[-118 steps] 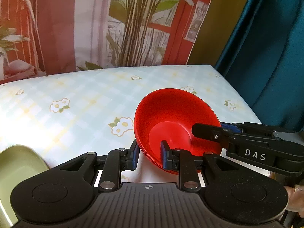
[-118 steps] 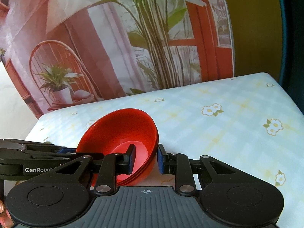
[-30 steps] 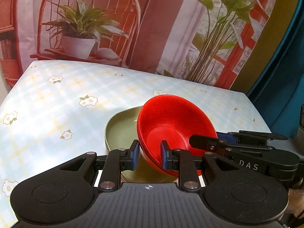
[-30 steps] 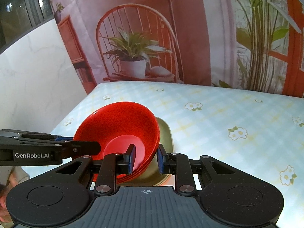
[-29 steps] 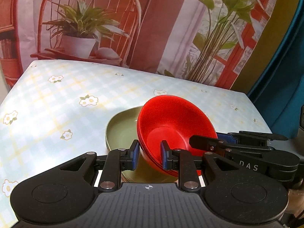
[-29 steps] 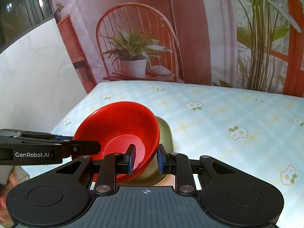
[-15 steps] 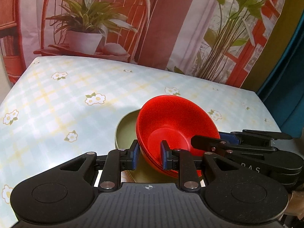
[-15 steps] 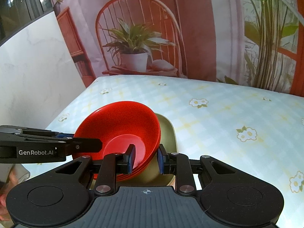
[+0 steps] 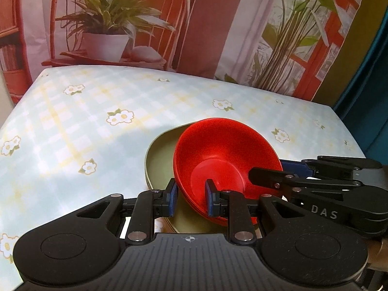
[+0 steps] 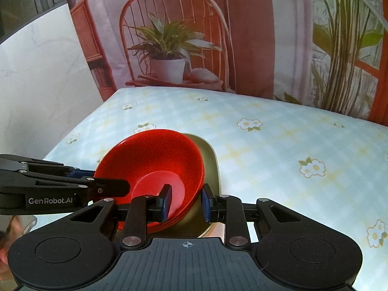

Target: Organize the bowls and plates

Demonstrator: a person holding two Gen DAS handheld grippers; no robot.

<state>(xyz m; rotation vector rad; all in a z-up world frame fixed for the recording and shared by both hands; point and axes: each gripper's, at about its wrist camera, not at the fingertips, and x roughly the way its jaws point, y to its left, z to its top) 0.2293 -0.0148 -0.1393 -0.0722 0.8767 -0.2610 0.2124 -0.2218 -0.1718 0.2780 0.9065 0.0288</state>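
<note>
A stack of red bowls (image 9: 225,155) sits tilted over an olive-green plate (image 9: 160,160) on the flowered tablecloth. My left gripper (image 9: 190,200) is shut on the stack's near-left rim, one pad inside and one outside. My right gripper (image 10: 185,200) is shut on the stack's opposite rim; it shows from the side in the left wrist view (image 9: 278,175). The bowls (image 10: 155,160) and green plate (image 10: 211,167) also show in the right wrist view. Whether the stack touches the plate is hidden.
The table (image 9: 72,121) has a light blue check cloth with flowers. A printed backdrop with a chair and plants hangs behind it. A teal curtain (image 9: 373,72) is at the right. A white wall (image 10: 43,72) borders the table's left side.
Both grippers carried the red bowls from bare tablecloth to over the green plate. In the last second the views shifted slightly and the bowls sit a little lower over the plate.
</note>
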